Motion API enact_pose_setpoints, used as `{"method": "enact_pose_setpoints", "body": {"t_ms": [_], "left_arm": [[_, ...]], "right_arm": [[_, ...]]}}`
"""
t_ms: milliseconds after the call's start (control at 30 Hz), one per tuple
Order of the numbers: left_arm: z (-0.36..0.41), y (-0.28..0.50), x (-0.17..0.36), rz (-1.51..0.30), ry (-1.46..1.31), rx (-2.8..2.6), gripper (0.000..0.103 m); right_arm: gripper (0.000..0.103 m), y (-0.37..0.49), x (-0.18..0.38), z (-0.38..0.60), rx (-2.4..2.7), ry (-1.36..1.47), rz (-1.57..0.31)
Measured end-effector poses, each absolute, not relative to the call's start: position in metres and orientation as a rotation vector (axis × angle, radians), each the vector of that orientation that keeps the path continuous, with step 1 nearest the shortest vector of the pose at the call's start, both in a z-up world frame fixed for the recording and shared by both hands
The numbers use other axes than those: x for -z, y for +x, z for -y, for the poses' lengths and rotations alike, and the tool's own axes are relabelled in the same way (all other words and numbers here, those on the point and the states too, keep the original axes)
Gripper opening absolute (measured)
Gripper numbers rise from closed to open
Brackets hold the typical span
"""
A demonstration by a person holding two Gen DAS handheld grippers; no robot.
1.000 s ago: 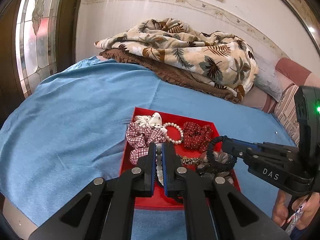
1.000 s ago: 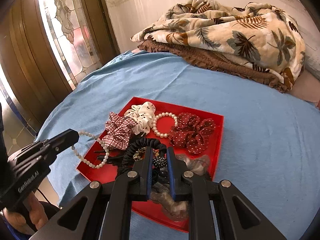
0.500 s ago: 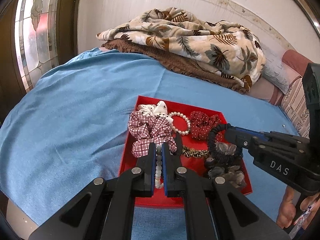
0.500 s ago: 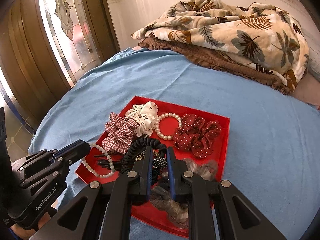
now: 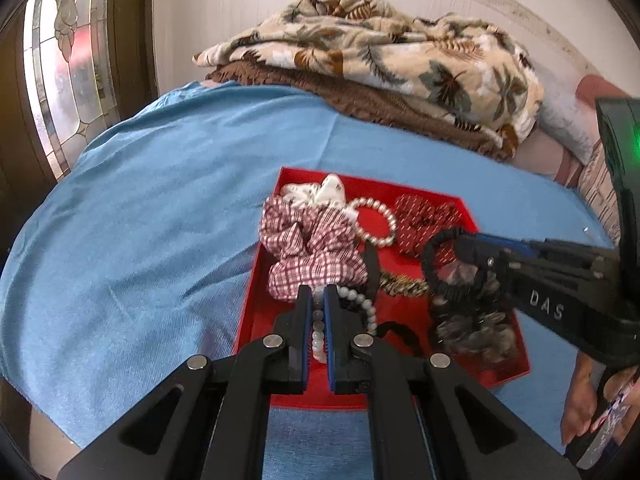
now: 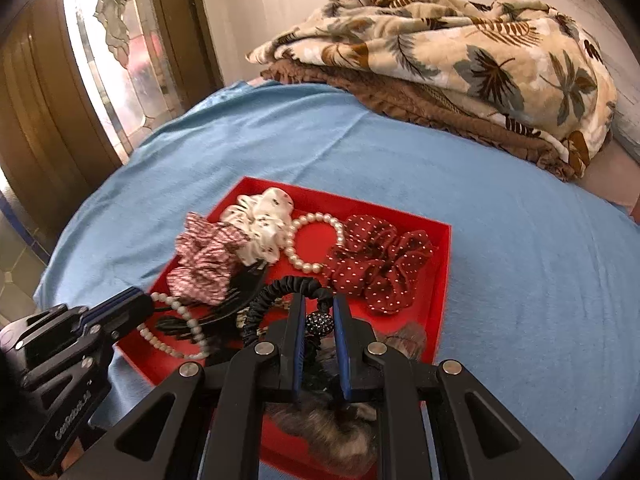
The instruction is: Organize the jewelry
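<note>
The red tray (image 6: 442, 264) holds 3 fabric scrunchies (image 6: 380, 260) and 1 pearl bracelet (image 6: 314, 240).

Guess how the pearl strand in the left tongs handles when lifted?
Likely floppy: the pearl strand droops in a loop from the left tongs. Round beads may slip, being pinched only at one spot. It could snag the plaid scrunchie beside it.

red tray (image 6: 442, 264) set on blue sheet. inside: checked scrunchie (image 5: 312, 246), white printed scrunchie (image 6: 266, 220), closed pearl bracelet (image 6: 312, 240), red dotted scrunchie (image 6: 380, 260), furry brown scrunchie (image 5: 472, 332). pearl strand (image 5: 362, 300) draped at near left. black coiled hair tie (image 6: 276, 292) raised above tray.
</note>
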State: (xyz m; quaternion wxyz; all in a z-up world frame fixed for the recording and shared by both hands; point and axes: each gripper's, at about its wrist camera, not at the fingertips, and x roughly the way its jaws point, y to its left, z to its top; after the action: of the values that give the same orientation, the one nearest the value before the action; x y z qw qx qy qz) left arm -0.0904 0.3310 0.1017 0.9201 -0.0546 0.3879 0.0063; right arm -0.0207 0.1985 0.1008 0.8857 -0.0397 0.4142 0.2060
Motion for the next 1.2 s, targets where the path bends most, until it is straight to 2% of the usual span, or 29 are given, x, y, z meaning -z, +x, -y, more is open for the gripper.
{"method": "enact_pose_setpoints", "body": {"t_ms": [533,1000,1067,1133,1200], "left_arm": [[-0.330,-0.078,-0.082,-0.872,-0.079,-0.034,0.006],[-0.328,-0.073,-0.080,-0.873,-0.069,-0.048,0.006],[-0.329,-0.074,-0.081,-0.866,-0.068,-0.052,0.014],[-0.329,-0.077,-0.084,-0.853,-0.069,-0.058,0.047],[-0.330,-0.081,-0.089,-0.825,-0.080,-0.060,0.054]], "right_arm": [[0.015,0.011,-0.065,-0.204,-0.368,-0.117,-0.932],[0.015,0.008,-0.067,-0.202,-0.376,-0.104,-0.915],[0.015,0.007,-0.070,-0.200,-0.377,-0.093,-0.911],[0.017,0.005,-0.073,-0.198,-0.379,-0.076,-0.906],[0.029,0.002,-0.077,-0.195,-0.383,-0.058,-0.898]]}}
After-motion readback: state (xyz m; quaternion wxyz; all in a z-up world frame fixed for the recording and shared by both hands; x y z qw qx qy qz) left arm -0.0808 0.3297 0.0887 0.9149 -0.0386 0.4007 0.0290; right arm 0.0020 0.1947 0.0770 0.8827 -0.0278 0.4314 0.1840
